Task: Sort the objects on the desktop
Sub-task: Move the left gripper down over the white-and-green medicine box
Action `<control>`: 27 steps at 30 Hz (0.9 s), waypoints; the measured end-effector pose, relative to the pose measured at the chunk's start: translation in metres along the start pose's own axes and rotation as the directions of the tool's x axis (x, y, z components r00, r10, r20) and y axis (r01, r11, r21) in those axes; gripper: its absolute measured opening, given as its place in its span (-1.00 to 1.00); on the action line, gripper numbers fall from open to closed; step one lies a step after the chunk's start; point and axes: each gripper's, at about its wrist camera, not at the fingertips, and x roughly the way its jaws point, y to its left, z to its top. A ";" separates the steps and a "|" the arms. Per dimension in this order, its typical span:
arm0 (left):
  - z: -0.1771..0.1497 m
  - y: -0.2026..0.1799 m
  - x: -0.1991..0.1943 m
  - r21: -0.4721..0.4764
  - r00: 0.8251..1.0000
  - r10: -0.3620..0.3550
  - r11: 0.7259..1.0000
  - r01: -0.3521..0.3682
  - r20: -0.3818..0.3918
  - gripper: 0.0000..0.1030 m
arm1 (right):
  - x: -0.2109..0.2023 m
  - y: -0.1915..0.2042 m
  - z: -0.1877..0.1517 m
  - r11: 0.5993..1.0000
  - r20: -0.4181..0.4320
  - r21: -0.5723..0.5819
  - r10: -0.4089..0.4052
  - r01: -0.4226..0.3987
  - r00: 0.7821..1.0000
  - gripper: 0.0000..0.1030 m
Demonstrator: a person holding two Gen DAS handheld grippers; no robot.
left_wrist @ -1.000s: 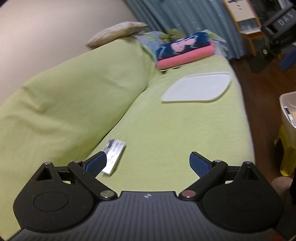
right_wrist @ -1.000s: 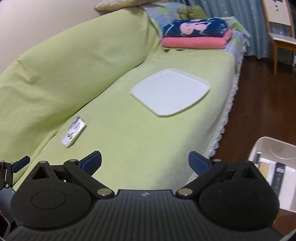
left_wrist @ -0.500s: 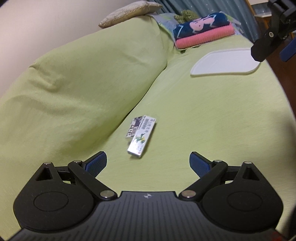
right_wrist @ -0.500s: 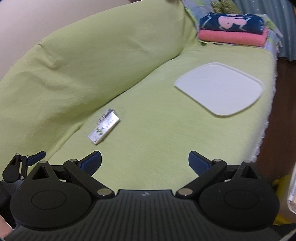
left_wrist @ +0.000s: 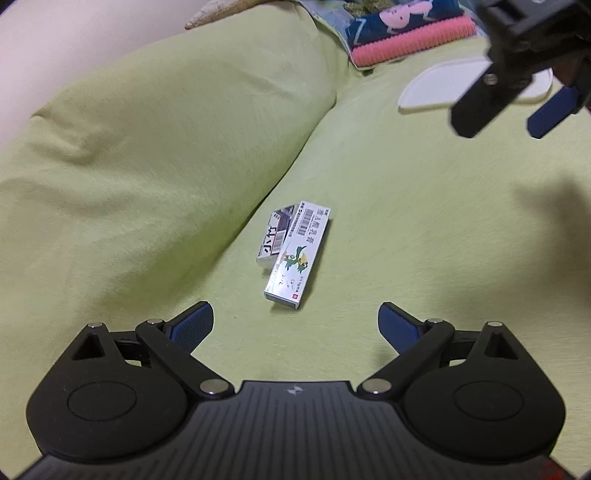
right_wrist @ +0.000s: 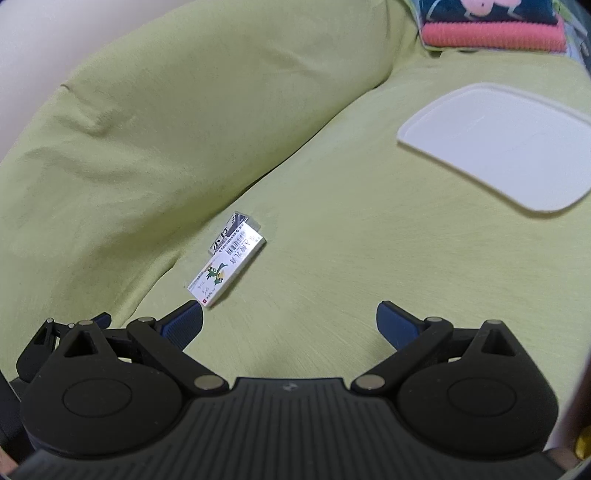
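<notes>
Two small cartons lie together on the green sofa seat: a long white box with a green bird print (left_wrist: pixel 299 254) (right_wrist: pixel 226 271) rests partly over a shorter grey-and-white box (left_wrist: pixel 275 236) (right_wrist: pixel 228 230). My left gripper (left_wrist: pixel 295 325) is open, just short of the boxes, which sit ahead between its blue pads. My right gripper (right_wrist: pixel 290 321) is also open and holds nothing; the bird box lies just ahead of its left fingertip (right_wrist: pixel 184 321). The right gripper shows at the top right of the left wrist view (left_wrist: pixel 517 92).
A flat white plastic lid (right_wrist: pixel 498 144) (left_wrist: pixel 436 88) lies farther along the seat. Folded pink and navy towels (right_wrist: pixel 491 22) (left_wrist: pixel 406 33) are stacked at the sofa's far end. The green backrest (left_wrist: pixel 166 129) rises on the left.
Both grippers have moved in and down toward the two boxes, which now look larger and nearer. The floor and white bin have left the right wrist view. Both grippers stay open.
</notes>
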 end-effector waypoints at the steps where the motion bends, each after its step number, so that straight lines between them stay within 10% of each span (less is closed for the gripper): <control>1: 0.000 0.000 0.004 0.006 1.000 0.001 1.000 -0.001 -0.004 0.88 | 0.007 0.001 0.002 1.000 -0.003 -0.001 0.005 -0.005 1.000 0.93; 20: 0.012 0.008 0.085 0.121 0.998 0.011 0.993 -0.003 -0.068 0.77 | 0.055 -0.010 0.034 0.995 -0.041 0.057 0.088 -0.086 0.995 0.86; 27: 0.014 0.006 0.123 0.151 0.992 -0.011 0.988 0.030 -0.127 0.32 | 0.057 -0.016 0.036 0.994 -0.068 0.080 0.080 -0.075 0.994 0.86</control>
